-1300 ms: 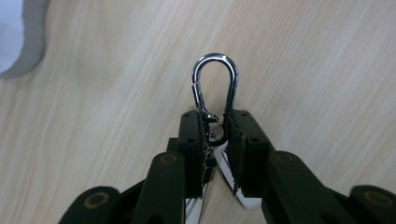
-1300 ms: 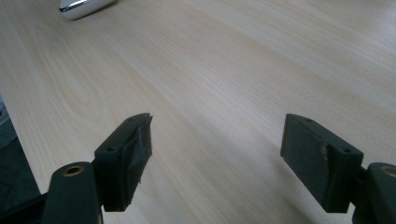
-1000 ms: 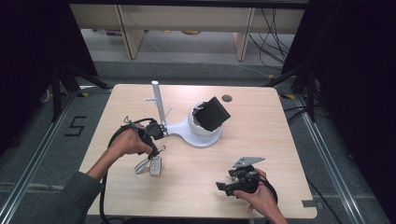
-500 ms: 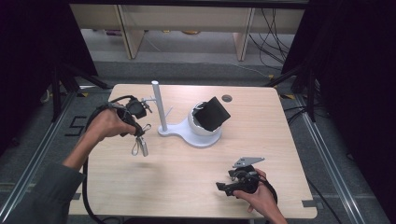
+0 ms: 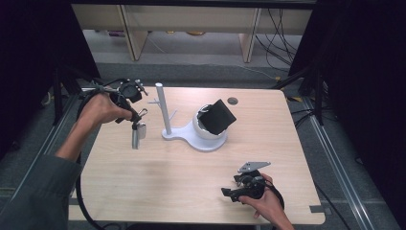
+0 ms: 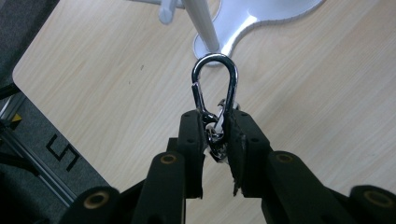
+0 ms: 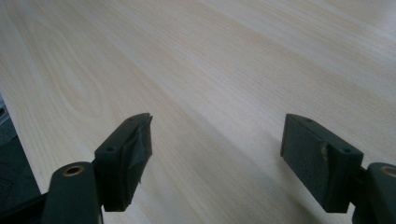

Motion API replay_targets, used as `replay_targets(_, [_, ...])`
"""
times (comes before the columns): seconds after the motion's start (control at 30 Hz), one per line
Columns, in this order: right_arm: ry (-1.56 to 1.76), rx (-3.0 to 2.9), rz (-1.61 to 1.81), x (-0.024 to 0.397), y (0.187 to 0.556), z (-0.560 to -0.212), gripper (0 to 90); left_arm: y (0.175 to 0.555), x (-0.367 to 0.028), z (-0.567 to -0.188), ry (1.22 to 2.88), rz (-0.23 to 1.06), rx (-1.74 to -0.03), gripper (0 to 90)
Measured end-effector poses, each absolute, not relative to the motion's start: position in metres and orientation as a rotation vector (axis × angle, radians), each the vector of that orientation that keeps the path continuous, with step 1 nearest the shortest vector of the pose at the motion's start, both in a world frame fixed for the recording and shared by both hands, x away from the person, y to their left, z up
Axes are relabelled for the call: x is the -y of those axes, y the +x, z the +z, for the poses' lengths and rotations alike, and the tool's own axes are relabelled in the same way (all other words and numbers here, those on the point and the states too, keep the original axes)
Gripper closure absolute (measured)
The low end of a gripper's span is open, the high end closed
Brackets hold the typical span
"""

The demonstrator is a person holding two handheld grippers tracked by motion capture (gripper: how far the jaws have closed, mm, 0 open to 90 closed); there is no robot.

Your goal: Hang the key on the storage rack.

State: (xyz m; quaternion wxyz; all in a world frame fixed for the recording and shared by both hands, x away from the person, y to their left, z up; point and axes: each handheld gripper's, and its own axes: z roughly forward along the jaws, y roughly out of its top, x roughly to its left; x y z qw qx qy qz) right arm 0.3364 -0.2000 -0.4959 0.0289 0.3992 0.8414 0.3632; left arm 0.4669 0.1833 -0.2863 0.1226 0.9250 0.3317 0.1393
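Observation:
A silver carabiner (image 6: 215,86) sticks out from between the jaws of my left gripper (image 6: 217,135), which is shut on its lower end. In the high view my left gripper (image 5: 136,115) hangs above the table's left side, and a small grey fob (image 5: 137,135) dangles from the carabiner (image 5: 142,113). Just to its right rises the white post (image 5: 162,108) of a stand with short pegs. My right gripper (image 5: 228,193) rests near the front right edge, and its jaws (image 7: 217,149) stand wide open over bare wood.
The stand's white base (image 5: 184,136) carries a white dome with a black block (image 5: 218,117) on it. A round hole (image 5: 232,101) lies near the wooden table's (image 5: 167,177) far edge. Metal floor rails run along both sides.
My left gripper has lifted the carabiner and fob off the table and carried them up and to the left of the post. The right gripper has not moved.

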Motion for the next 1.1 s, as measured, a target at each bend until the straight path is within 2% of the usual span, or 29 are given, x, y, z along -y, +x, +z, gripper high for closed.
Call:
replay_targets(0.47, [1.223,-2.595,1.114,0.200,0.338,-0.496,25.7,0.489,-0.177,-0.276,2.648,0.432,-1.024,75.0])
replay_targets(1.1, [1.215,-2.596,1.124,0.201,0.337,-0.495,25.7,0.506,-0.168,-0.299,2.647,0.398,-1.067,74.9])
